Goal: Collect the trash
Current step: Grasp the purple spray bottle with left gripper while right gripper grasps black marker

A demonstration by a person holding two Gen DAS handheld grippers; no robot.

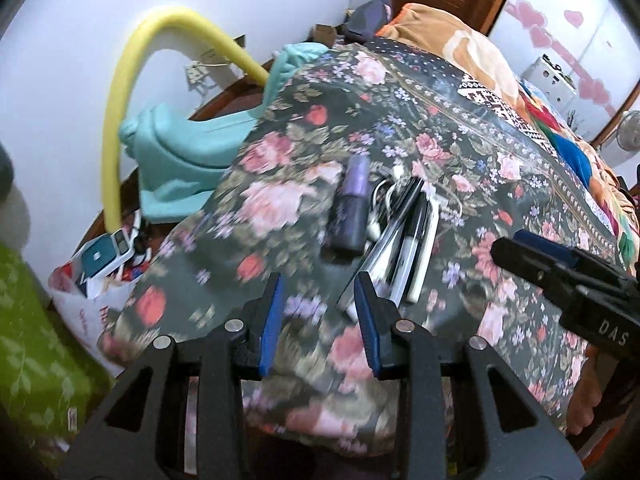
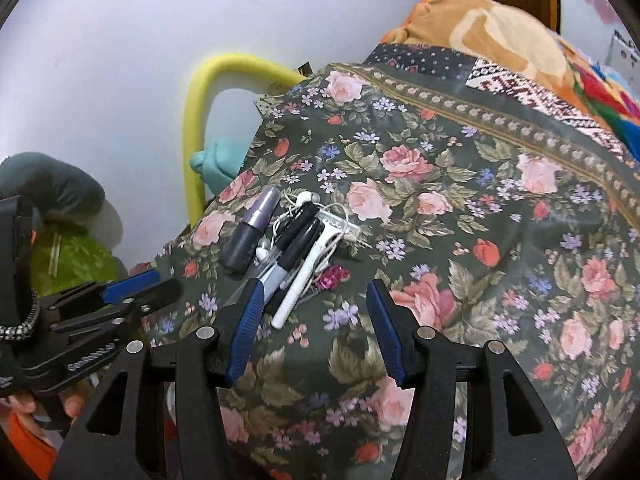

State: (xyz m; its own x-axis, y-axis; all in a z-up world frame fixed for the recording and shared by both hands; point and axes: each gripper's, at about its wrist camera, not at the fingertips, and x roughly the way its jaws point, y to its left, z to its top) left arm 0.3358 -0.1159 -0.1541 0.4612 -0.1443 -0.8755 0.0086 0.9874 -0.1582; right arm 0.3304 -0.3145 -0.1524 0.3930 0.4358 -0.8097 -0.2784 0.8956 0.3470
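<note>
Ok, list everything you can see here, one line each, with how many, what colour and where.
floral cloth: one, dark green with pink roses, spread over the bed
purple tube: one, purple and grey, on the cloth, left of the pile
pens: a few, black and white, bunched on the cloth
earphones: one set, white, tangled under the pens
pink wrapper: one, shiny pink, on the cloth beside the pens
foam tube: one, yellow, arched against the wall
teal cloth: one, left of the bed
orange blanket: one, far end of the bed
left tongs: blue pads, apart, empty
right tongs: blue pads, apart, empty
</note>
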